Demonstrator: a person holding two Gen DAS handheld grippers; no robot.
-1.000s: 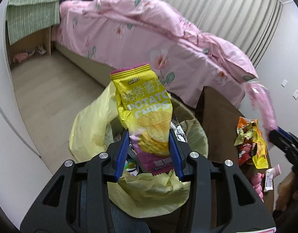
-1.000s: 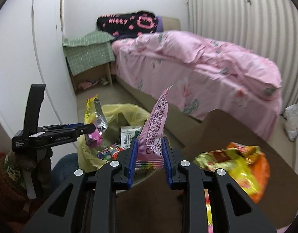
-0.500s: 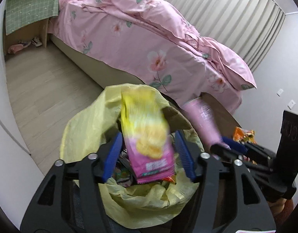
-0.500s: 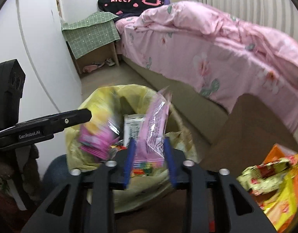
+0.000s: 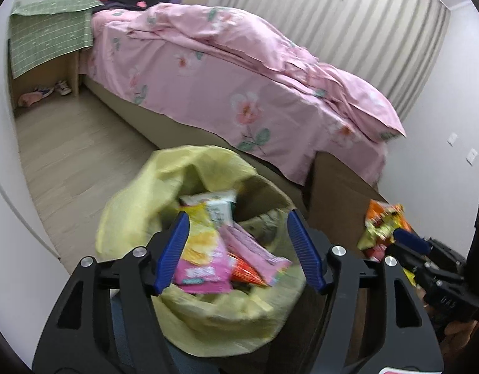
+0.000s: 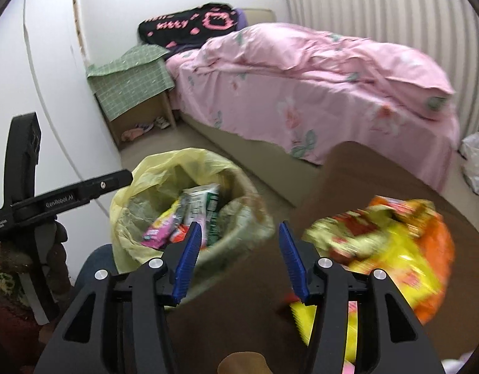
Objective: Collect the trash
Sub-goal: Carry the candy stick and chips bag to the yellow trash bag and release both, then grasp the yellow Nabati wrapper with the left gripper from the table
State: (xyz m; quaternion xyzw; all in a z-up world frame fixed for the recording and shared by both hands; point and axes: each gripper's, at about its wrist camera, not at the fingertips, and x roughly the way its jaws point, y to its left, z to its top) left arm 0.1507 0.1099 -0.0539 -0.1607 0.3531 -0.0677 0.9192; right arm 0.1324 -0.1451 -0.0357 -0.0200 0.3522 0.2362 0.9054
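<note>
A bin lined with a yellow bag (image 5: 139, 205) (image 6: 152, 171) stands on the floor beside a brown table (image 6: 348, 174). The yellow and pink chips bag (image 5: 202, 258) and a pink wrapper (image 5: 255, 249) lie inside it among other wrappers. My left gripper (image 5: 239, 249) is open and empty just above the bin. My right gripper (image 6: 237, 255) is open and empty over the table edge by the bin. A pile of orange and yellow snack wrappers (image 6: 392, 243) lies on the table to its right; it also shows in the left wrist view (image 5: 382, 224).
A bed with a pink floral cover (image 5: 239, 87) runs behind the bin. A small stand with a green cloth (image 5: 46, 37) is at the back left, shoes (image 5: 58, 88) beneath. A white wall is at the left. A grey bag (image 6: 476, 162) lies on the floor far right.
Both grippers opened. The chips bag dropped from the left gripper and the pink wrapper from the right into the bin. The right gripper has swung back toward the table.
</note>
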